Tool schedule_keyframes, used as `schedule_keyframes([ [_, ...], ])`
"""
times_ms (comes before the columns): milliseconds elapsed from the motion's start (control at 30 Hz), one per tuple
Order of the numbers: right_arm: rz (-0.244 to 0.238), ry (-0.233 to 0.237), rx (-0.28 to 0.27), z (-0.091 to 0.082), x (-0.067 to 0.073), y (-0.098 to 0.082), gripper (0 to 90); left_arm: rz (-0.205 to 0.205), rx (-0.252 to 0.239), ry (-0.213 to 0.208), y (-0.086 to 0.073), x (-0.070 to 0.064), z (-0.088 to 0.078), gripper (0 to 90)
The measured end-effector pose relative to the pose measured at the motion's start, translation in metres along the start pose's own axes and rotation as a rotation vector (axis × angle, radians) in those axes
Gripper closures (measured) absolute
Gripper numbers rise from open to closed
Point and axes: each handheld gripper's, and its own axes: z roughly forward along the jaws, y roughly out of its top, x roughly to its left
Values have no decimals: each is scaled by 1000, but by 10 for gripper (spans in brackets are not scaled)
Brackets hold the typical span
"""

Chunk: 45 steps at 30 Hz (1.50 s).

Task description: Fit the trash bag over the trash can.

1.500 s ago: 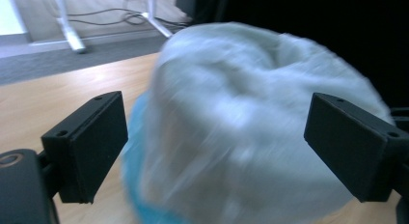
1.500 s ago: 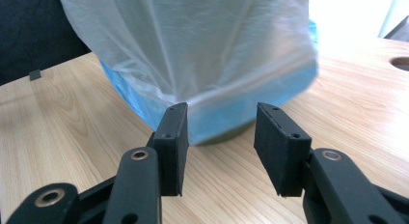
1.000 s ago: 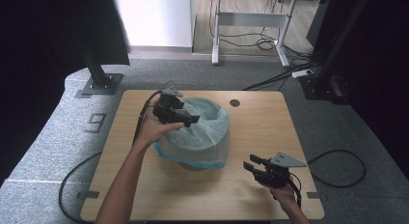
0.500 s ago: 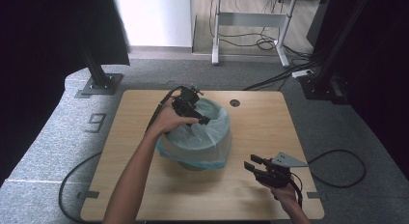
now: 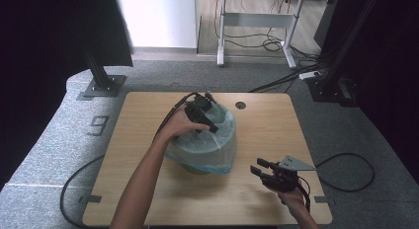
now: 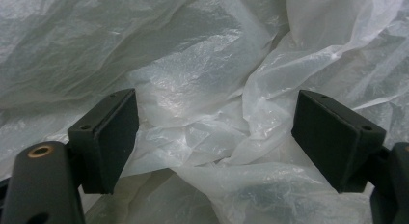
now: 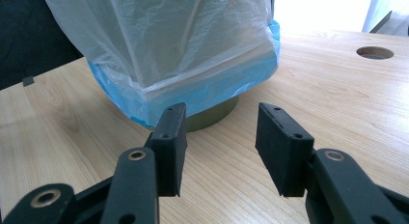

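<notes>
Looking down from the high view, I am logging these points:

Left gripper: my left gripper [image 5: 206, 121] is reaching into the mouth of the bin, its jaws standing wide with nothing clamped between them.
Liner: the thin plastic bag [image 6: 207, 137] is lying crumpled just ahead of the left jaws in the left gripper view, some folds sitting between the pads, which are not pressing on it.
Bin: the bin [image 5: 200, 166] is standing upright near the middle of the table, the bag's blue-tinted edge [image 7: 193, 96] hanging down over its outer wall.
Right gripper: my right gripper [image 5: 258, 169] is hovering low over the table near its front edge, well apart from the bin, jaws partly open and holding nothing.
Right gripper view: the bin's base is sitting ahead of the right jaws, not touching them.
Surface: the wooden table [image 5: 267, 130] is showing a round cable hole [image 5: 240, 105] beyond the bin.
Room: grey carpet [image 5: 59, 140] is lying around the table, and a desk frame [image 5: 257, 31] with cables is standing at the back.
Writing: I am reading a "9" [image 5: 99, 125] marked on the carpet left of the table.
</notes>
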Motion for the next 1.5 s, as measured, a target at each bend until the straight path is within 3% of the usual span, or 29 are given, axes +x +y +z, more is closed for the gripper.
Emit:
schedule_keyframes([
  [33, 0, -1, 1, 0, 0, 0, 523, -2, -42, 7, -2, -1, -6, 179],
  [133, 0, -5, -1, -1, -1, 0, 519, 1, -80, 15, -4, -2, -14, 179],
  [267, 5, -10, -3, -1, -1, 0, 513, -11, -210, 20, -14, -5, -40, 179],
  [300, 6, -13, -3, -1, -1, 0, 511, -18, -265, 7, -21, -7, -52, 176],
  [333, 6, -13, -3, -1, -1, 0, 511, -18, -265, 7, -21, -7, -52, 176],
  [500, 8, -16, -7, -2, -2, 1, 509, -25, -378, 18, -51, -12, -82, 176],
  [700, 15, -33, 0, -1, -5, -2, 506, -34, -466, 24, -91, -14, -100, 175],
  [733, 15, -33, 0, -1, -5, -2, 506, -34, -466, 24, -91, -14, -100, 175],
  [833, 17, -45, 6, -1, -8, -3, 504, -39, -500, 33, -113, -15, -106, 171],
  [867, 17, -45, 6, -1, -8, -3, 504, -39, -500, 33, -113, -15, -106, 171],
  [900, 21, -50, 8, -2, -10, -4, 504, -42, -515, 37, -124, -15, -109, 171],
  [1033, 30, -60, 13, -2, -14, -6, 503, -46, -537, 40, -142, -16, -111, 171],
  [1200, 31, -61, 19, -1, -14, -8, 501, -61, -544, 41, -160, -15, -109, 169],
  [1300, 35, -65, 25, -2, -16, -10, 501, -91, -551, 36, -180, -13, -104, 169],
  [1500, 45, -77, 29, -2, -20, -12, 500, -128, -561, 35, -199, -6, -100, 169],
])
